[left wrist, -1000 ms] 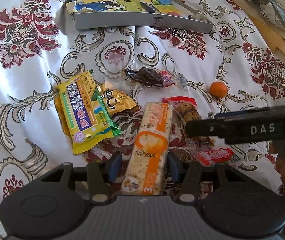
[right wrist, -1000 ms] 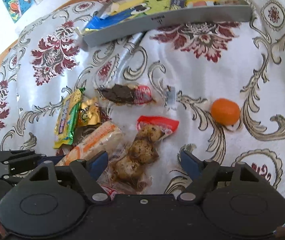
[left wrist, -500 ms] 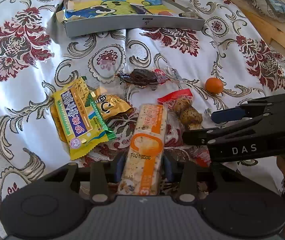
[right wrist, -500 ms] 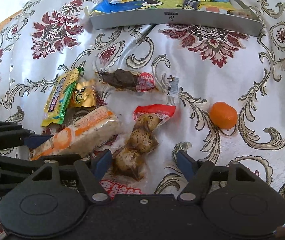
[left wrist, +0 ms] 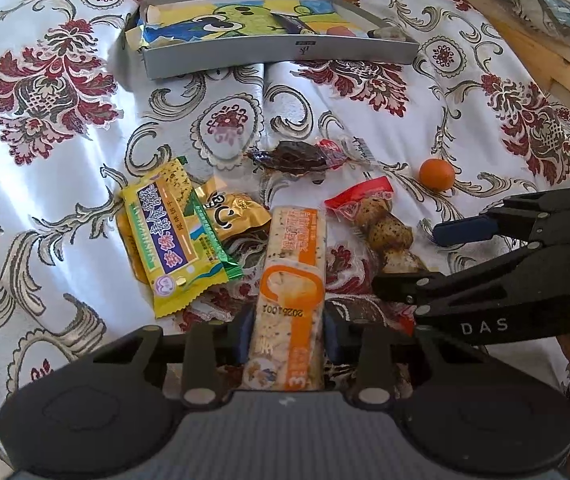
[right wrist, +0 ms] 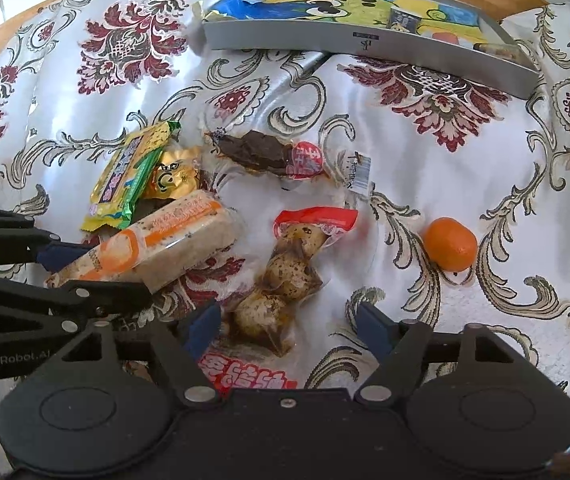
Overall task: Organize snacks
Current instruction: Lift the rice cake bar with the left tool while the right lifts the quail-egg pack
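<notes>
Gripping orange snack bar [left wrist: 290, 280], left claw [left wrist: 285, 338], grey tray [left wrist: 281, 50] holding colourful packets

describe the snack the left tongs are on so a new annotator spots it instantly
On the white floral tablecloth, in front of the grey shallow tray, lies a loose cluster of snacks. At its near edge, the long orange-and-white clear-wrapped bar sits lengthwise between the left tongs. It is the only long straight bar, flanked by the yellow-green wafer packet and the clear pouch of brown speckled eggs.
</notes>
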The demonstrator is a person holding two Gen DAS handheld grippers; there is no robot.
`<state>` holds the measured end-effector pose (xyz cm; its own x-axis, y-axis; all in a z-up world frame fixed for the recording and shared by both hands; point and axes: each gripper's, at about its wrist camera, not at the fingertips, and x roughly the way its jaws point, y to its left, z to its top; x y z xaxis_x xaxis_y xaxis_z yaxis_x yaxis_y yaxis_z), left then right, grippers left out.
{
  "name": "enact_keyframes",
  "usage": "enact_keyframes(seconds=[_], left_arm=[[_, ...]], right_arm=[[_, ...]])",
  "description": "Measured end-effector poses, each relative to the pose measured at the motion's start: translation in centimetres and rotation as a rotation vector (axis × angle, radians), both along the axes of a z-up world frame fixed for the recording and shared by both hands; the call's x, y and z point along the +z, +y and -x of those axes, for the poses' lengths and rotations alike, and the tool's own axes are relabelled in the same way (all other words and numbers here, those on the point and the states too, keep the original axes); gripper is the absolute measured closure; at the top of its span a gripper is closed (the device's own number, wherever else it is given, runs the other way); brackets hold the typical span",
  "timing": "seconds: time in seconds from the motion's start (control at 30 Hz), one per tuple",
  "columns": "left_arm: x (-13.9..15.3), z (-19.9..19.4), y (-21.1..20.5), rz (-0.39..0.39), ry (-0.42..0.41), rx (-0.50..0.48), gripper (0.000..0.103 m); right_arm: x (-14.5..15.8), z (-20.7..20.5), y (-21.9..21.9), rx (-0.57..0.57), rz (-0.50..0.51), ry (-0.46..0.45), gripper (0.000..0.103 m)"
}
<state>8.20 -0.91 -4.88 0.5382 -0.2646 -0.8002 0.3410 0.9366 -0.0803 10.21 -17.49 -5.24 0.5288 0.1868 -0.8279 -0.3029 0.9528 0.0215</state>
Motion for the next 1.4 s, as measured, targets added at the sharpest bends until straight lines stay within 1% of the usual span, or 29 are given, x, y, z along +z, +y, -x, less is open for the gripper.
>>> enact_keyframes(seconds=[0.13, 0.3, 0.37, 0.43, 0.5, 0.6, 0.67, 0.7, 0.77, 0.8, 0.97, 1.2, 1.3, 1.4], left_arm=[[0.5, 0.6, 0.0, -0.024, -0.009, 0.006, 0.065], [0.9, 1.0, 0.1, -0.022, -0.011, 0.017, 0.066], [0.9, 0.8, 0.2, -0.017, -0.005, 0.020, 0.066], [0.8, 0.7, 0.3, -0.014, 0.001, 0.022, 0.066], [0.8, 0.7, 0.3, -0.014, 0.002, 0.023, 0.066], [0.8, 0.7, 0.3, -0.013, 0.003, 0.023, 0.066], [0.7, 0.6, 0.3, -0.013, 0.006, 0.023, 0.066], [0.7, 0.6, 0.2, -0.012, 0.008, 0.023, 0.066], [0.5, 0.6, 0.2, -0.011, 0.013, 0.020, 0.067], [0.5, 0.6, 0.2, -0.010, 0.014, 0.019, 0.067], [0.6, 0.5, 0.3, 0.013, 0.023, 0.030, 0.067], [0.8, 0.7, 0.4, 0.034, 0.026, 0.041, 0.067], [1.0, 0.9, 0.3, 0.042, 0.017, 0.045, 0.067], [1.4, 1.2, 0.4, 0.060, 0.006, 0.052, 0.068]], right_arm=[[0.1, 0.1, -0.2, -0.001, -0.006, 0.012, 0.021], [-0.4, 0.0, 0.6, 0.024, -0.003, 0.009, 0.015], [-0.8, 0.1, 1.1, 0.041, 0.016, -0.003, 0.012], [-1.2, 0.1, 1.5, 0.054, 0.041, -0.019, 0.011], [-1.4, 0.1, 1.6, 0.049, 0.041, -0.027, 0.012], [-1.3, 0.0, 1.4, 0.030, 0.035, -0.029, 0.019], [-1.1, 0.2, 1.3, 0.025, 0.034, -0.031, 0.029], [-1.1, 0.3, 1.4, 0.027, 0.034, -0.030, 0.032], [-0.9, 0.6, 1.6, 0.036, 0.044, -0.033, 0.041], [-0.9, 0.8, 1.6, 0.040, 0.048, -0.035, 0.042], [-0.4, 1.5, 1.7, 0.050, 0.051, -0.046, 0.058], [-0.1, 1.9, 1.1, 0.040, 0.028, -0.046, 0.061], [0.2, 2.7, 1.5, 0.066, 0.065, -0.078, 0.061], [0.4, 3.8, 2.2, 0.119, 0.143, -0.140, 0.062]])
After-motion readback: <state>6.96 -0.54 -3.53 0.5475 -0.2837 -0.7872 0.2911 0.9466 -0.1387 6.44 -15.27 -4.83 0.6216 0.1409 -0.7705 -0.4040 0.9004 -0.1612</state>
